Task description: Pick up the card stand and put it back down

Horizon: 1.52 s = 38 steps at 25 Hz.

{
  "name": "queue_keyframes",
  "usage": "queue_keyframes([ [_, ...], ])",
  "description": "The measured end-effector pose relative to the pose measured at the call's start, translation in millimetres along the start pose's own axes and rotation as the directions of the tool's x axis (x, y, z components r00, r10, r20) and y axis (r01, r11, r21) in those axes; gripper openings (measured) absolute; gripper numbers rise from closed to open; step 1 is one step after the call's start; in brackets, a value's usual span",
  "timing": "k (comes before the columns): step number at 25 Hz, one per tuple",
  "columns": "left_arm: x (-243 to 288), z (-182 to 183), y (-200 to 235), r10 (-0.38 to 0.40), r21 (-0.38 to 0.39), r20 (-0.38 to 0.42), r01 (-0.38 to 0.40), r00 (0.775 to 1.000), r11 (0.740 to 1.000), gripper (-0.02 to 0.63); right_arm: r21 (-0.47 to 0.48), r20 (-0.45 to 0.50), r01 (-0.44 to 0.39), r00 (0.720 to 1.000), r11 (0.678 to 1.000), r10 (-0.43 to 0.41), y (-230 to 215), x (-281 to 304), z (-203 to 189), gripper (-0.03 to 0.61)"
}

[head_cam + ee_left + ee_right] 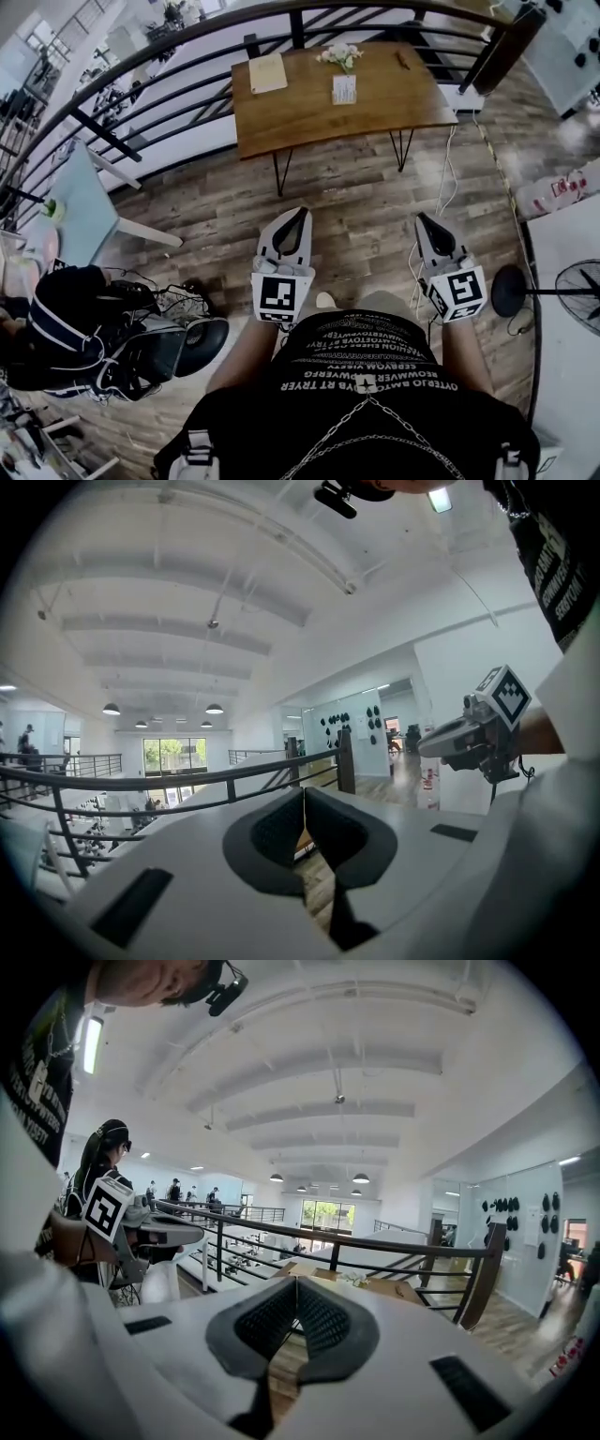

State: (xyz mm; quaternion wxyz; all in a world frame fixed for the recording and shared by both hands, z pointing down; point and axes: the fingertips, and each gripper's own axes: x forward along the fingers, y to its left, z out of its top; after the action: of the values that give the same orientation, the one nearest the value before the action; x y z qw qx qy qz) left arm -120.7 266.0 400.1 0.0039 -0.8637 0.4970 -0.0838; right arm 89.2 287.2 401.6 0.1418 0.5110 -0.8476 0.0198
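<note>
Card stand (344, 89) is seen upright near the middle of the tabletop of the wooden table (281, 127), with a small bunch of flowers (339, 54) behind it toward the far edge and a notepad (267, 72) near the far left corner. Nothing is gripped yet: the left gripper (294, 217) and the right gripper (422, 223) are held level over the plank floor, well apart from the table, and both pairs of jaws are clenched together on nothing. The step in hand is judged to be the approach. For the pick, one gripper must be carried past the near edge, its jaws spread, and then closed on the stand. Open floor lies between the person and the near edge, so the way in is free. Beyond the far edge the room is closed off by the railing (502, 47), and the flowers leave little margin behind the stand.
</note>
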Motion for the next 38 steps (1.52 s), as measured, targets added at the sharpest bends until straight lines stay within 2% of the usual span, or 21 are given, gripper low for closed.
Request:
queue_keyframes([
  [6,6.5,0.5,-0.5,-0.028,-0.01,0.006,0.028,1.0,1.0,0.028,0.015,-0.024,0.021,0.999,1.0,-0.02,-3.1,-1.2,-3.1,0.015],
  [16,7.6,-11.1,15.8,0.027,-0.025,-0.025,-0.027,0.999,0.999,0.028,-0.008,-0.024,-0.051,0.998,0.999,0.051,3.3,22.8,1.9,0.015],
  [23,21.9,-18.3,9.8,0.026,-0.015,-0.058,-0.027,0.998,1.0,0.028,0.014,-0.03,-0.073,0.997,0.997,0.073,-8.4,36.4,-8.4,0.015],
  [30,54.2,-20.0,0.5,0.017,-0.013,-0.075,-0.018,0.997,1.0,0.028,0.044,-0.048,-0.066,0.997,0.997,0.068,-37.5,44.9,-23.8,0.015],
  [38,100.6,-8.1,-7.0,0.018,-0.005,-0.076,-0.018,0.997,1.0,0.028,0.059,-0.038,-0.086,0.995,0.995,0.089,-76.5,67.0,-23.9,0.015],
])
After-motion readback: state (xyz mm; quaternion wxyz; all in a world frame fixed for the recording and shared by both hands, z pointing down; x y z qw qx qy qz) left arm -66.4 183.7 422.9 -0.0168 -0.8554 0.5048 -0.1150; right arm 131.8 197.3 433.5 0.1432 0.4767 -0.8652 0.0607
